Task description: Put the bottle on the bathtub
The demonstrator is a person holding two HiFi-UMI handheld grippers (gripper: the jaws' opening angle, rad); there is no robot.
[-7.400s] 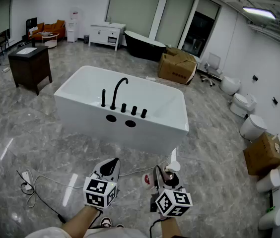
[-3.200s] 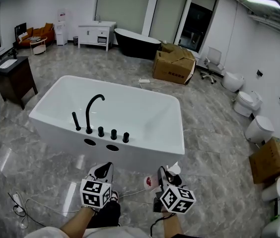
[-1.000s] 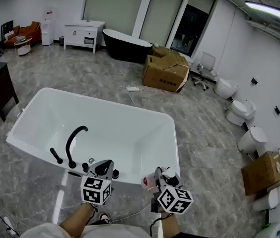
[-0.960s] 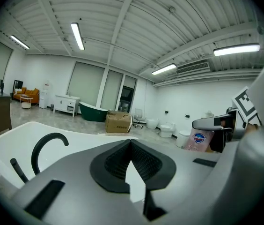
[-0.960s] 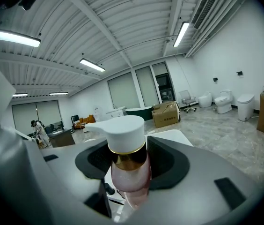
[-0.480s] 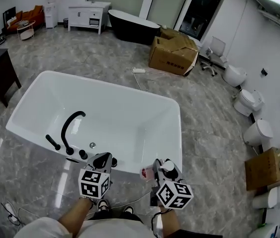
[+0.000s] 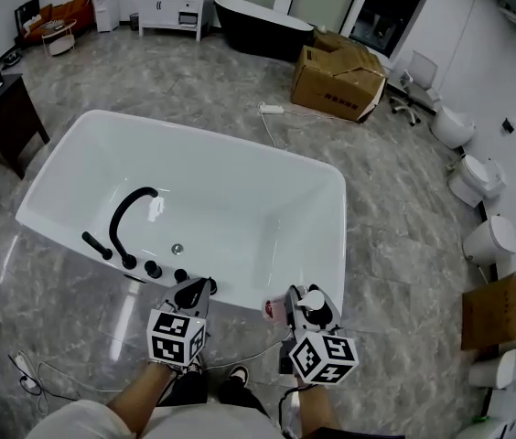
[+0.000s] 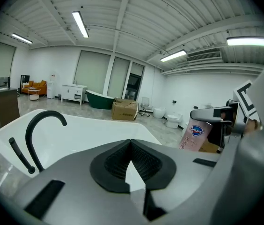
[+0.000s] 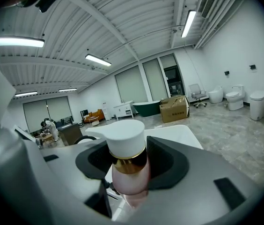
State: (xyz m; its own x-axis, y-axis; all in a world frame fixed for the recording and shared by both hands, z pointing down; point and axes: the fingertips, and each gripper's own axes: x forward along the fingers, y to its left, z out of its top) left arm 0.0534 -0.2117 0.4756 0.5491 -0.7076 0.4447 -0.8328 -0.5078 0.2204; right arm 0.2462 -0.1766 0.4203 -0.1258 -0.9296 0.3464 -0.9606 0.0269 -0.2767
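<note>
The pink bottle with a white pump cap stands upright between the jaws of my right gripper, which is shut on its neck. In the right gripper view the bottle fills the gap between both pads. It hangs just in front of the near right corner of the white bathtub. My left gripper is shut and holds nothing, its tips over the tub's near rim beside the black knobs. The left gripper view shows its pads meeting, with the bottle off to the right.
A black arched faucet and knobs stand on the tub's near rim. A dark cabinet is at the left, a cardboard box beyond the tub, toilets along the right wall. A cable lies on the floor.
The view has drawn closer to the tub and looks more steeply down. Both grippers have sunk a little towards the tub's near rim, the bottle still in the right one.
</note>
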